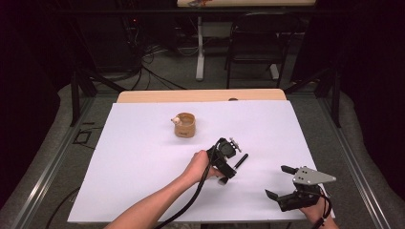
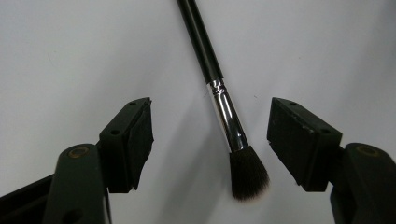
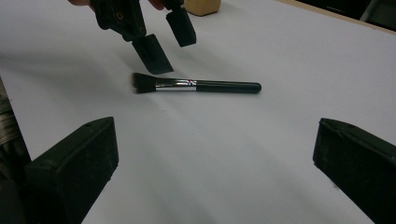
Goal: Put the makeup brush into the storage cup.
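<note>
Centre of the high view: your left gripper (image 1: 227, 172) hangs over the makeup brush (image 1: 240, 161) on the white sheet (image 1: 143, 157). Left gripper view: jaws partly apart, straddling the brush (image 2: 225, 112) at its silver ferrule and bristles, clear gap on both sides, pads not touching it. Nothing gripped. Lower right of the high view: your right gripper (image 1: 278, 182) sits with jaws spread wide and empty, well apart from the brush. Wooden cup (image 1: 185, 125) stands further up the sheet, upper centre.

Wooden cup (image 1: 186, 125) far back; sheet (image 1: 143, 157) round brush (image 2: 219, 98) free.
</note>
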The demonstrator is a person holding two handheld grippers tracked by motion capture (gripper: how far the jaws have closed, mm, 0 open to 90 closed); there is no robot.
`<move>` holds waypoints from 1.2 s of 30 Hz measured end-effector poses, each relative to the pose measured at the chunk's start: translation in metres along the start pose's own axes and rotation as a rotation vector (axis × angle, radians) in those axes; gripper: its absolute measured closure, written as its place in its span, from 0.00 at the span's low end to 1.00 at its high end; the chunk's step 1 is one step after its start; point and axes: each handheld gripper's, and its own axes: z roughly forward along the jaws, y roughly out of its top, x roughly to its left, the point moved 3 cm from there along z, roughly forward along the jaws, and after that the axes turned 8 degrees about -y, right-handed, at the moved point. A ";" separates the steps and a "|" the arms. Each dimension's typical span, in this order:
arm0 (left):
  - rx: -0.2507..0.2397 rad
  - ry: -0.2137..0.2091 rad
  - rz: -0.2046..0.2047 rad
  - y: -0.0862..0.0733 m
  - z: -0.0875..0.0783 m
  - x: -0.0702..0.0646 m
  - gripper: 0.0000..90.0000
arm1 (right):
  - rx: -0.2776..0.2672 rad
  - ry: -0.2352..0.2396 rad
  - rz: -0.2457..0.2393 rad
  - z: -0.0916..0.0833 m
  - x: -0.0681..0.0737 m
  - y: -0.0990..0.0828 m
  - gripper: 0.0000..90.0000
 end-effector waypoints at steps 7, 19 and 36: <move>0.048 -0.014 -0.009 0.005 0.012 -0.001 0.46 | 0.002 0.000 -0.003 0.000 0.000 0.000 0.00; 0.083 -0.019 -0.010 0.006 0.024 0.000 0.62 | 0.007 -0.003 -0.007 0.001 0.000 0.000 0.00; 0.123 0.006 0.046 0.005 0.024 0.001 0.84 | 0.020 0.001 -0.008 0.002 0.001 -0.001 0.00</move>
